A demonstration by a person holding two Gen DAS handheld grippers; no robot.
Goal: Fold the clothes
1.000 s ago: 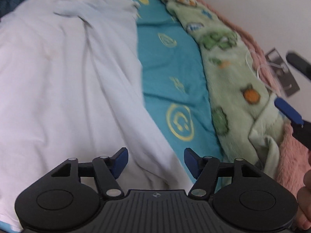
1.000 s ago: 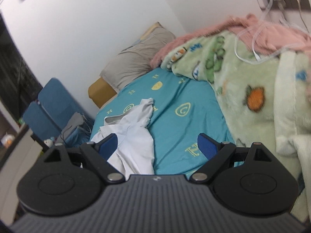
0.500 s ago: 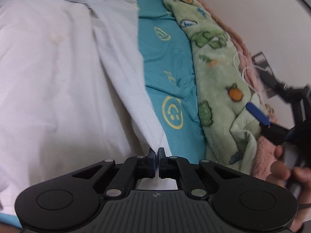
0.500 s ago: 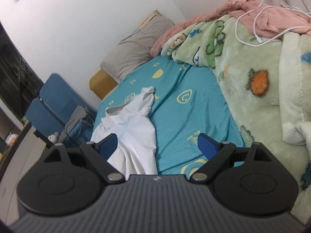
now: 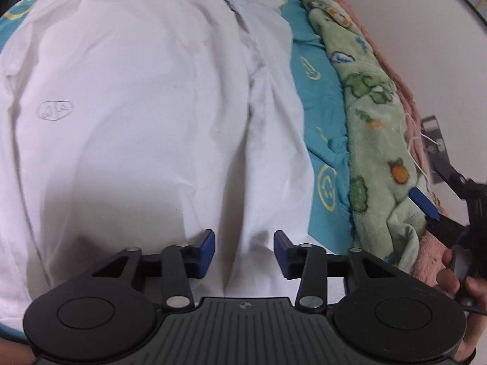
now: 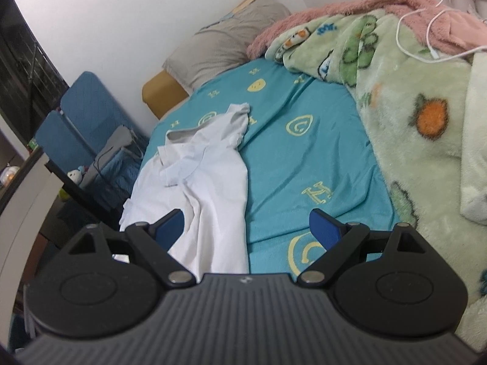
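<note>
1 white shirt [image 5: 137, 121] lay spread on the bed [image 6: 304, 164], beside 1 green blanket [image 6: 411, 140]. The left gripper [image 5: 243, 251] hovered over it, jaws wide, empty. The right gripper [image 6: 246, 228] gaped wide too.

The bed is covered by a turquoise sheet [image 6: 292, 164] printed with yellow smiley and letter motifs, with a grey pillow [image 6: 225, 48] at its head against the white wall. Along the wall side lies a pale green fleece blanket [image 6: 411, 91] bearing cartoon frog and orange figures, with a pink fluffy blanket [image 6: 328, 15] behind it and a white cable [image 6: 426, 39] trailing across both from a wall socket. Beside the bed stands a blue folding chair [image 6: 85, 112] with grey fabric draped on it and a small plush toy [image 6: 76, 175] just beside.
</note>
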